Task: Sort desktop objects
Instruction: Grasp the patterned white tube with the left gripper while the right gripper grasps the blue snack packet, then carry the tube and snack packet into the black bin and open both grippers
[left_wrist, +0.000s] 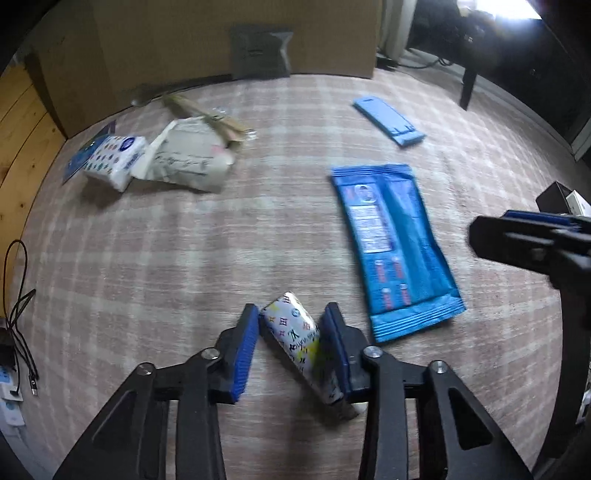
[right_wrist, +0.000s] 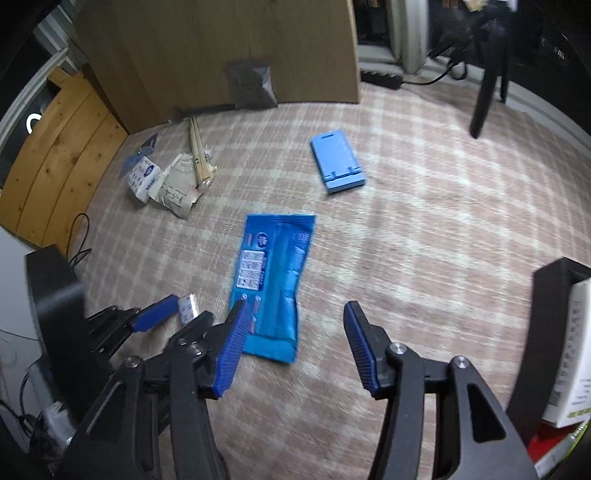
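Plaid-clothed counter (left_wrist: 184, 258), cardboard box along far edge. Left gripper (left_wrist: 291, 347) clenched on small monogram-print tissue pack (left_wrist: 295, 339) near front edge; right gripper (right_wrist: 291, 347) released. Best lifted squarely, clear of flat blue wipes packet (left_wrist: 391, 243).

Each camera rides just behind its own claw and looks forward and down along the fingers at the checked tabletop (left_wrist: 184, 258) from close above. Both views face the cardboard box (right_wrist: 221, 48) at the far edge. They share the blue wipes pack (left_wrist: 395, 247) (right_wrist: 273, 280), the blue stand (left_wrist: 388, 120) (right_wrist: 338, 164) beyond it, and each other's claw at the frame's edge.
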